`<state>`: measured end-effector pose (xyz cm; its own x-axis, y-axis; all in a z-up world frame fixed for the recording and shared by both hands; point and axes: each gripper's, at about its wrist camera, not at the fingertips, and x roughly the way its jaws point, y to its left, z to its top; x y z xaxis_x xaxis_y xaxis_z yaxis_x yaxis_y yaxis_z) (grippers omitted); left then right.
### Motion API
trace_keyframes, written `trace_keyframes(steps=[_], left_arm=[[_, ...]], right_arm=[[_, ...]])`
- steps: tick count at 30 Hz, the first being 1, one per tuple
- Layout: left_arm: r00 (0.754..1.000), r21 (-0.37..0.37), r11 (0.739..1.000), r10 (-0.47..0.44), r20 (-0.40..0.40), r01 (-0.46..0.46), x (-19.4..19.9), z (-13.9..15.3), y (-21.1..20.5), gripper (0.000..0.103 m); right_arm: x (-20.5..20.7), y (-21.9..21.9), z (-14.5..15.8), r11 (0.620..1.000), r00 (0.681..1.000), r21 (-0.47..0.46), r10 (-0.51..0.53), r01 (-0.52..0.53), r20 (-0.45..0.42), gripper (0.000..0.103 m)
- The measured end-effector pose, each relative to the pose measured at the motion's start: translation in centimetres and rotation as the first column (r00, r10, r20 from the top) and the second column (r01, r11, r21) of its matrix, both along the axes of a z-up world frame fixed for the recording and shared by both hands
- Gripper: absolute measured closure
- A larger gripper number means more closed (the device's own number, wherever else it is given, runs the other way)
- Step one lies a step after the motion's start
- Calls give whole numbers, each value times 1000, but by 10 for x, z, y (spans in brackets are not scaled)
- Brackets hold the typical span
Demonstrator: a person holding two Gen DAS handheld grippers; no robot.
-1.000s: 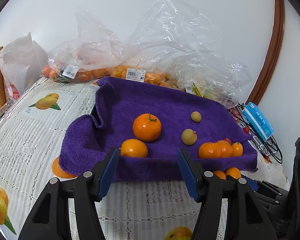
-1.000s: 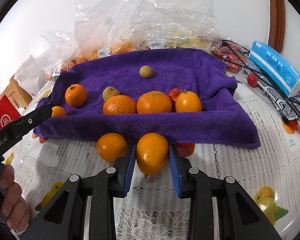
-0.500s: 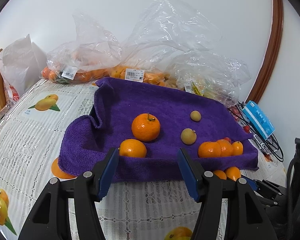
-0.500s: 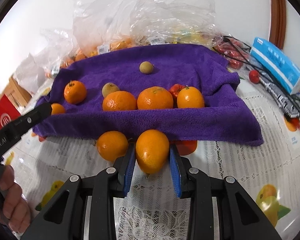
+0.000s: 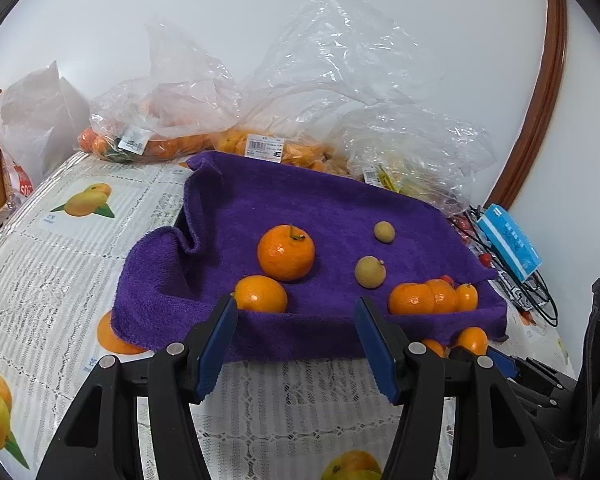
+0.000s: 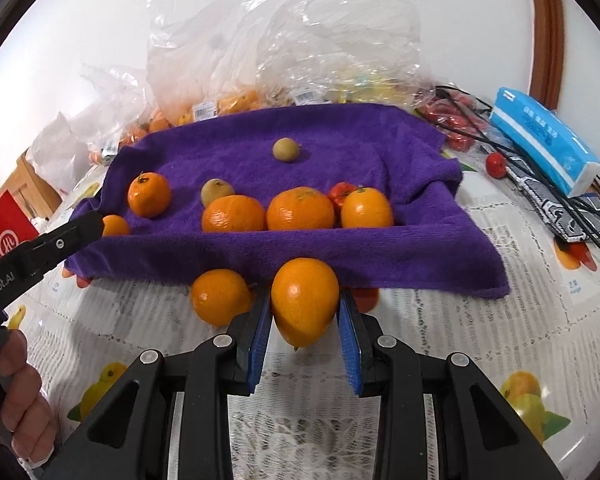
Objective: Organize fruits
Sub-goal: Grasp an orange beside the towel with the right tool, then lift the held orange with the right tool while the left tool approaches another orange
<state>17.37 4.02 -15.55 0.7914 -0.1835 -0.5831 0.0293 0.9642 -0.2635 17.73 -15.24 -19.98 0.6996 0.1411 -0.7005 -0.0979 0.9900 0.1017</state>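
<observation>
The right tongs (image 6: 305,322) are gripping an orange (image 6: 304,300) just near the purple towel (image 6: 284,248), seemingly to add it there, while the left tongs (image 5: 296,338) are waiting half-open, empty.

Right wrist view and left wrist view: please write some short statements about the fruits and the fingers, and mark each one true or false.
1. The right gripper holds an orange between its fingers. True.
2. The left gripper holds a fruit. False: its fingers stand apart with nothing between them.
3. A second orange lies on the tablecloth, in front of the purple towel. True.
4. The purple towel is bare. False: several oranges and two small yellowish fruits lie on it.
5. The blue pack lies on the towel. False: it lies off the towel, at the right in the right wrist view.
</observation>
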Motion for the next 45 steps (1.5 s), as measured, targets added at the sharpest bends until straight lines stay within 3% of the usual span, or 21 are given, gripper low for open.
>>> trace_keyframes(steps=[6, 12, 25, 45], left_arm=[[998, 25, 998, -59, 15, 58, -7, 1, -14, 44], [992, 69, 990, -124, 35, 121, -16, 3, -32, 44], [972, 124, 965, -234, 3, 232, -24, -4, -64, 44], [972, 127, 964, -228, -63, 235, -17, -12, -91, 44]], right_arm=[[-7, -15, 5, 999, 999, -30, -36, 37, 39, 70], [-15, -43, 4, 997, 996, 7, -82, 82, 29, 70], [-19, -71, 2, 993, 993, 0, -116, 116, 28, 70], [-23, -85, 4, 992, 992, -31, -119, 121, 44, 70]])
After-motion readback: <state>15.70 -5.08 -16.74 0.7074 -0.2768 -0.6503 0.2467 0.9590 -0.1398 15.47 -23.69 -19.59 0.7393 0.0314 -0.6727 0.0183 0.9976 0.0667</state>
